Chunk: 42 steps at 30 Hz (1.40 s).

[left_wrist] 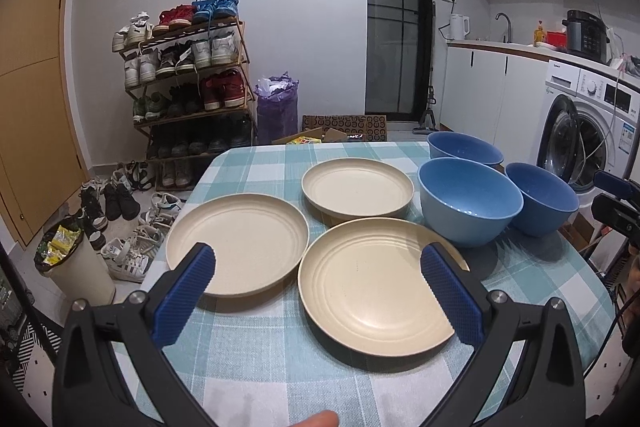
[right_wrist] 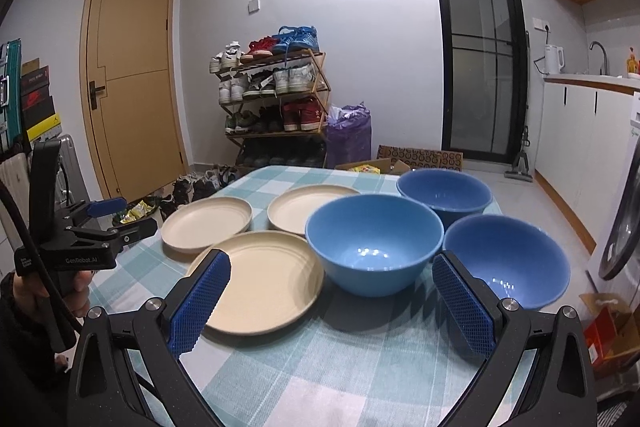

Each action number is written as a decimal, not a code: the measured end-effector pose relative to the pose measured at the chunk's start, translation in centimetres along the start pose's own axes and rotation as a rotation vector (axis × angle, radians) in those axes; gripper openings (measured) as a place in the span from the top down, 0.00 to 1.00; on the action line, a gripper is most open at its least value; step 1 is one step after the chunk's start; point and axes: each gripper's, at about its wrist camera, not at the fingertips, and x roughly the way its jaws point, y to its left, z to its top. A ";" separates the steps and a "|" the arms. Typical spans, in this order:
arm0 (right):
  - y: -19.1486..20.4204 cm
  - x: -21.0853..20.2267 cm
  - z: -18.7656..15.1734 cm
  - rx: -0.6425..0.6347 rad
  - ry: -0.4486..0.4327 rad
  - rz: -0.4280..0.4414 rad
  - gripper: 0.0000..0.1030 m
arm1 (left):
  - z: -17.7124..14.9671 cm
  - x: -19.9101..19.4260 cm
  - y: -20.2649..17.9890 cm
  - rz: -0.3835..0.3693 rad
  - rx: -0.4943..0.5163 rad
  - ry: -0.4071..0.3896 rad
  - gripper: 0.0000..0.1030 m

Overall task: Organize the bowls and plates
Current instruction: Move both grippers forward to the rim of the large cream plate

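**Nothing gripped yet: plates and bowls lay unsorted, both grippers spread and empty**

Judging by how things lay, the task stood at its very start. Three cream plates sat singly on the checked tablecloth [left_wrist: 256, 347]: the near plate [left_wrist: 372, 287] closest to the person, the left plate [left_wrist: 238, 243] just beside it, and the far plate [left_wrist: 357, 193] behind the two, none stacked on another. To their right stood three blue bowls, likewise apart from one another or only just beside: the light-blue middle bowl [right_wrist: 374, 243], the far bowl [right_wrist: 445, 197] and the right bowl [right_wrist: 506, 261].

The next move probably called for picking one plate by its rim and setting it on another, then nesting the bowls. The plates lay flat and shallow, so one finger would have to slip under a rim; the bowls offered a taller wall to pinch.

The left gripper [left_wrist: 318, 267] hovered above the near edge of the table, its blue ribbed fingers wide apart, framing the near plate and the left plate without touching either. The right gripper [right_wrist: 332, 281] was equally wide apart and held nothing, facing the middle bowl with the near plate at its left finger and the right bowl behind its right finger. Contact with any dish could not be seen
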 end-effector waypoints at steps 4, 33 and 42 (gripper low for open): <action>-0.2 -0.5 1.6 0.006 -0.019 0.022 0.00 | 1.2 -0.3 -0.3 -0.007 0.014 -0.021 0.00; -1.5 0.7 17.0 -0.015 -0.102 0.095 0.00 | 12.7 1.9 0.7 -0.028 0.040 -0.105 0.00; -2.6 2.2 23.1 0.001 -0.145 0.122 0.00 | 17.2 3.1 1.1 -0.008 0.037 -0.138 0.00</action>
